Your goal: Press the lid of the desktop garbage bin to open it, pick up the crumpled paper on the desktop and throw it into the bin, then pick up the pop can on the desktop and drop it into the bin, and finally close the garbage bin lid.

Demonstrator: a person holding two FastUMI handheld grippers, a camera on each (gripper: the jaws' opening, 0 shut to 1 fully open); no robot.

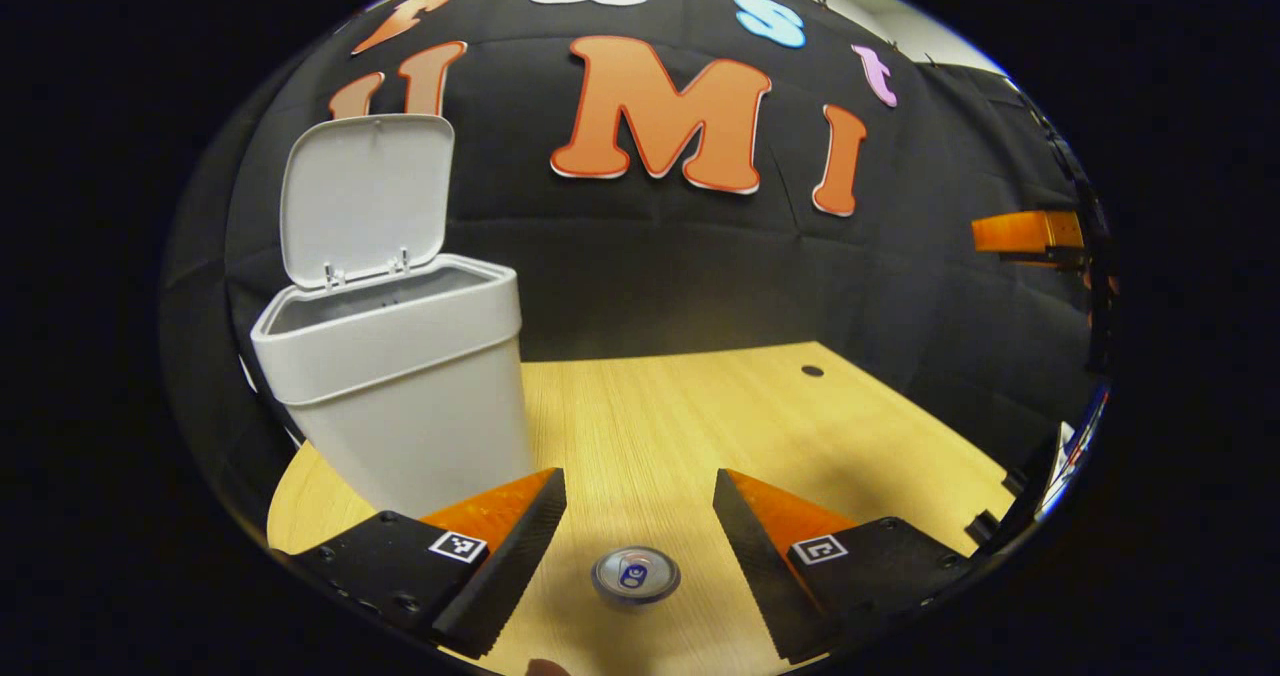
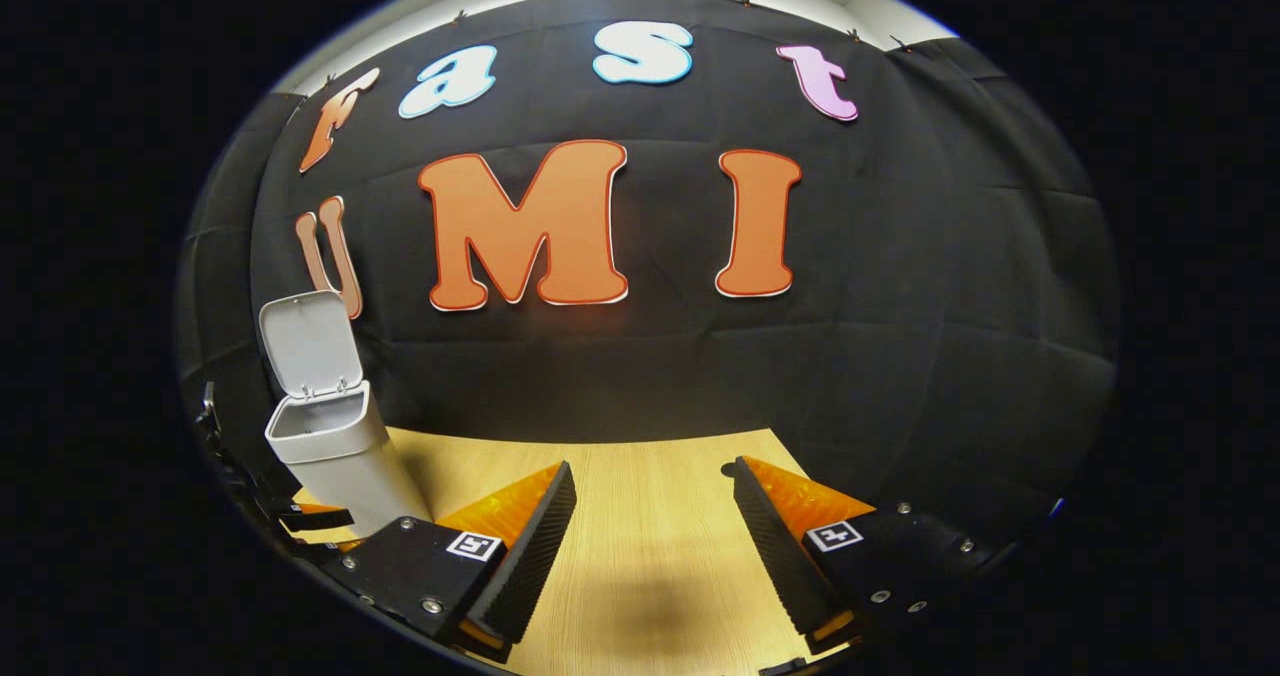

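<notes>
The white bin (image 1: 400,376) stands at the left of the wooden table (image 1: 680,426), its lid (image 1: 365,196) raised upright. A pop can (image 1: 635,574) stands upright on the table, seen from above, between the two fingers of my left gripper (image 1: 640,491), which is open and hangs above it without touching. In the right gripper view the same bin (image 2: 330,436) is far left with its lid (image 2: 308,344) up, and my right gripper (image 2: 655,491) is open over bare table with nothing between its fingers. No crumpled paper is on the table.
A small dark hole (image 1: 812,370) marks the table near its far right edge. The other gripper's orange part (image 1: 1030,231) shows at the far right of the left gripper view. Black cloth walls close the table's back and sides.
</notes>
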